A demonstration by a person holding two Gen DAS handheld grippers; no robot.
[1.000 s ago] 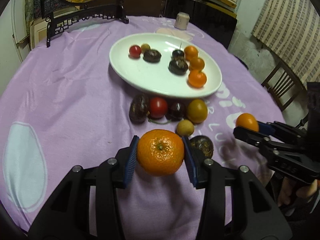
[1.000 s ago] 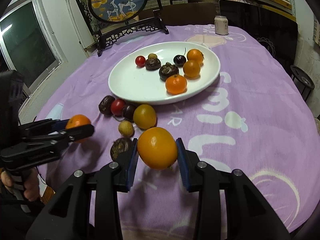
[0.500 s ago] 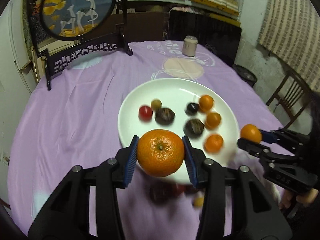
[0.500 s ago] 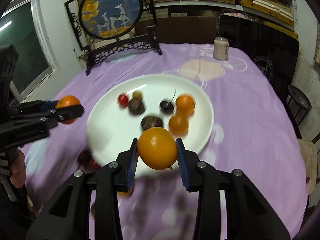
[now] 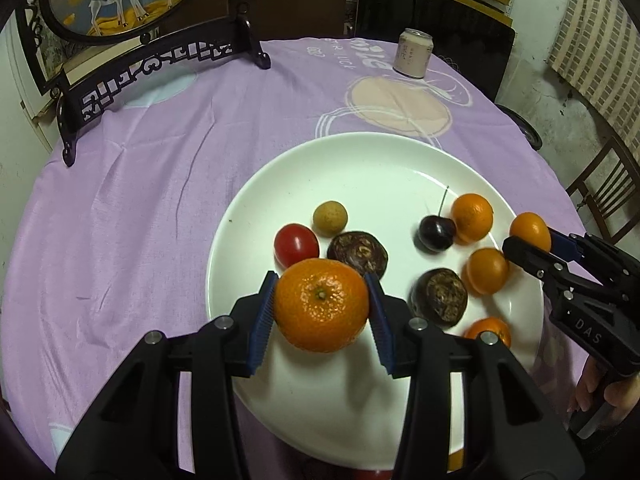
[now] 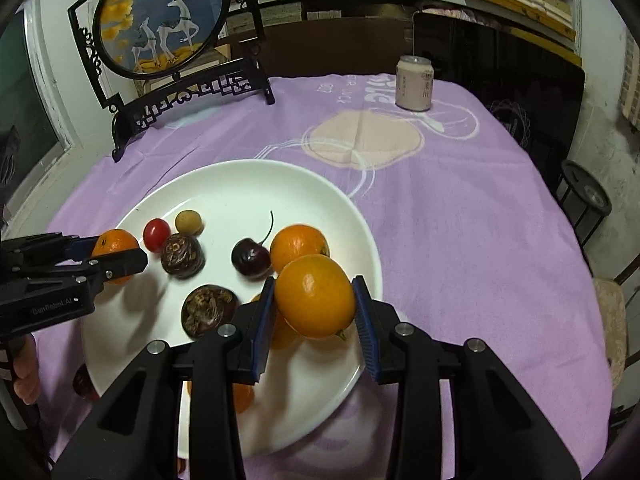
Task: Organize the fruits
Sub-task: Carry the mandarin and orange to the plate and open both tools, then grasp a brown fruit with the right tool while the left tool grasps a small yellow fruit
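Note:
My left gripper point(image 5: 321, 280) is shut on a bumpy mandarin point(image 5: 322, 306) and hangs over the near left part of the white plate point(image 5: 360, 152). My right gripper point(image 6: 314, 280) carries a smooth orange point(image 6: 316, 296) over the plate's right side. Its jaws are opening, and both pads still touch the fruit. On the plate lie a cherry tomato point(image 5: 296, 245), a longan point(image 5: 330, 219), a cherry point(image 5: 436, 233), two dark wrinkled fruits point(image 5: 442, 298) and three small oranges point(image 5: 486, 271). Each gripper shows in the other's view, the left one point(image 6: 116, 256) and the right one point(image 5: 536, 240).
A drink can point(image 5: 413, 53) stands at the far edge of the purple cloth. At the far left is a black carved stand with a round deer picture point(image 5: 160, 60). A chair point(image 5: 604, 196) and a stool point(image 6: 584, 196) are beyond the table's right edge. A dark fruit point(image 6: 82, 380) peeks out by the plate's near rim.
Both grippers travelled forward from above the loose fruits on the cloth to above the plate, each still carrying its fruit. The plate now fills the near part of both views.

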